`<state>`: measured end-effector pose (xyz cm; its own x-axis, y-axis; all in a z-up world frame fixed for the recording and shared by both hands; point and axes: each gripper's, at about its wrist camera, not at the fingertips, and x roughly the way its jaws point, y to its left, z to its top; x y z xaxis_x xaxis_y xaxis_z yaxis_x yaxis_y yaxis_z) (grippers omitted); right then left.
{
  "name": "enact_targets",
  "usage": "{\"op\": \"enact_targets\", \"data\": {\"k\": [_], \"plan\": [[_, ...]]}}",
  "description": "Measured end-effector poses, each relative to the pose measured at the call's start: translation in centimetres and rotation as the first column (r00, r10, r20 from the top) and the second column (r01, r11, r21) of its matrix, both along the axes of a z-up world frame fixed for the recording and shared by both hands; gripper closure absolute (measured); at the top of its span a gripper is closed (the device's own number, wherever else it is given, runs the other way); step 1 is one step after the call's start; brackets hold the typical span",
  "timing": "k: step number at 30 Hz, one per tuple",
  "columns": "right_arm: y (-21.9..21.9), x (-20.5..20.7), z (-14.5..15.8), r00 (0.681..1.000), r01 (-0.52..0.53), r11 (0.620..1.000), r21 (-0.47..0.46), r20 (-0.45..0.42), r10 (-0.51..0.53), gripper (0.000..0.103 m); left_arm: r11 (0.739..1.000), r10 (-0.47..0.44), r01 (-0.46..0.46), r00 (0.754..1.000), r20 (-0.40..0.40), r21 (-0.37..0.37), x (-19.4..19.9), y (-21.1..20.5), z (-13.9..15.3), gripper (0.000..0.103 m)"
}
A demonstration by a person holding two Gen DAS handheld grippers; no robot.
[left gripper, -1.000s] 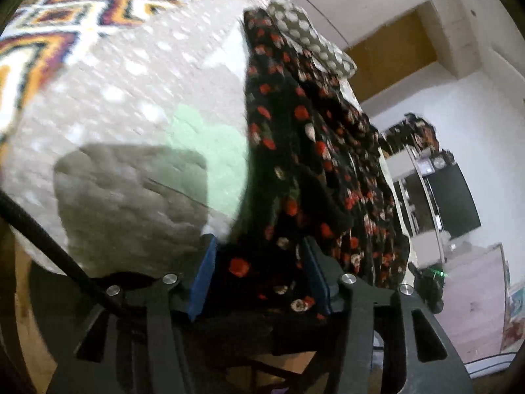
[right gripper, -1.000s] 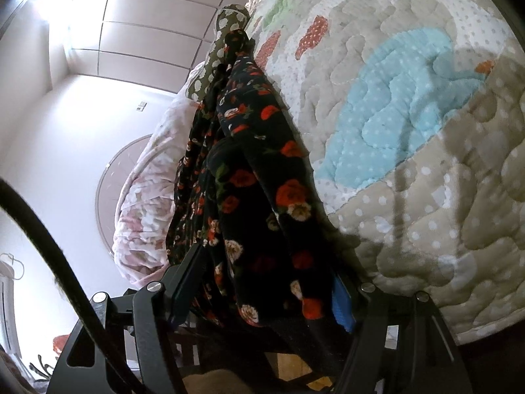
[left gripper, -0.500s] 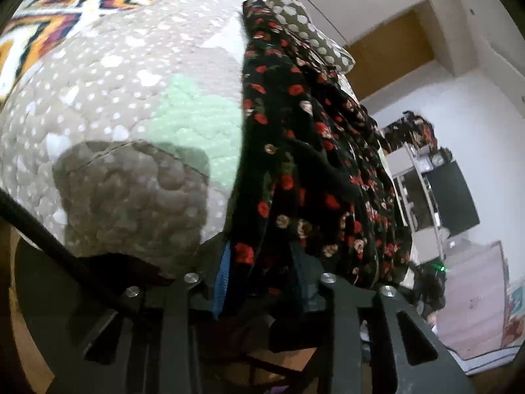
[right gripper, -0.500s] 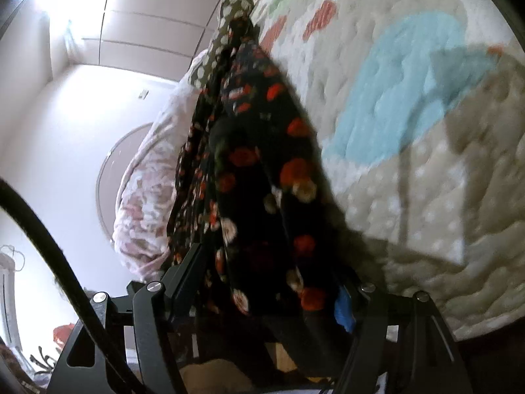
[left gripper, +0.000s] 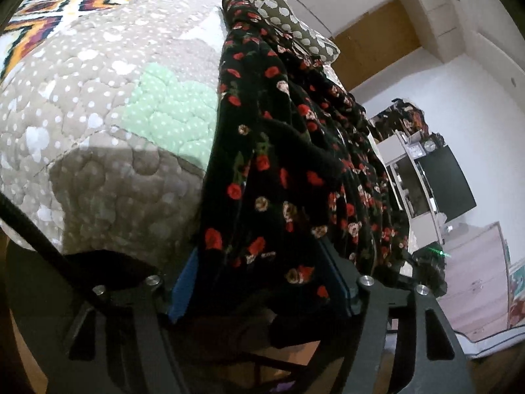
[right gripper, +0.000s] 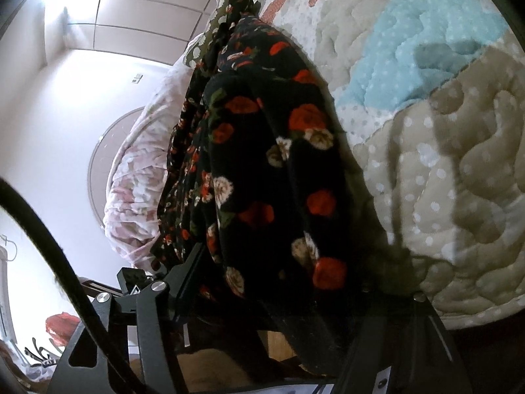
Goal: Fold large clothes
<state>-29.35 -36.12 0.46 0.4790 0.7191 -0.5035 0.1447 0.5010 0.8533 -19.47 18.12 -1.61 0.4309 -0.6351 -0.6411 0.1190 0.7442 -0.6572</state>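
A large black garment with red and cream flowers (left gripper: 279, 164) lies in a long bunched strip on a quilted bedspread (left gripper: 98, 115). My left gripper (left gripper: 262, 279) has its near end between its blue-padded fingers (left gripper: 183, 285), which stand wide apart around the cloth. In the right wrist view the same garment (right gripper: 272, 180) fills the gap of my right gripper (right gripper: 279, 282). The right fingertips are hidden by cloth, and their grip cannot be read.
The quilt (right gripper: 443, 164) has green, blue and beige dotted patches. A dotted pillow (left gripper: 288, 23) and a pink floral bundle (right gripper: 137, 177) lie at the far end. A TV (left gripper: 446, 184) and shelf stand by the wall. The bed edge is just below both grippers.
My left gripper's fingers closed in on the cloth half a second ago and now stand wide again. The right view shifted slightly along the garment.
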Motion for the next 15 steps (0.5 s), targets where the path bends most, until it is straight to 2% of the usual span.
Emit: {"op": "enact_targets", "data": {"k": [6,11,15], "plan": [[0.0,0.2,-0.2,1.0,0.003,1.0,0.004,-0.008,-0.003,0.033,1.0,-0.007,0.007,1.0,-0.012,0.012,-0.3,0.2,-0.6,0.036],[0.1,0.1,-0.3,1.0,-0.006,1.0,0.0,-0.015,0.006,0.033,0.999,-0.035,0.032,0.989,-0.141,-0.024,-0.1,-0.6,-3.5,0.037],[0.5,0.2,0.3,1.0,-0.011,0.999,-0.053,-0.025,0.01,0.039,0.999,-0.032,0.034,0.986,-0.161,0.011,-0.4,-1.3,-3.4,0.073]]}}
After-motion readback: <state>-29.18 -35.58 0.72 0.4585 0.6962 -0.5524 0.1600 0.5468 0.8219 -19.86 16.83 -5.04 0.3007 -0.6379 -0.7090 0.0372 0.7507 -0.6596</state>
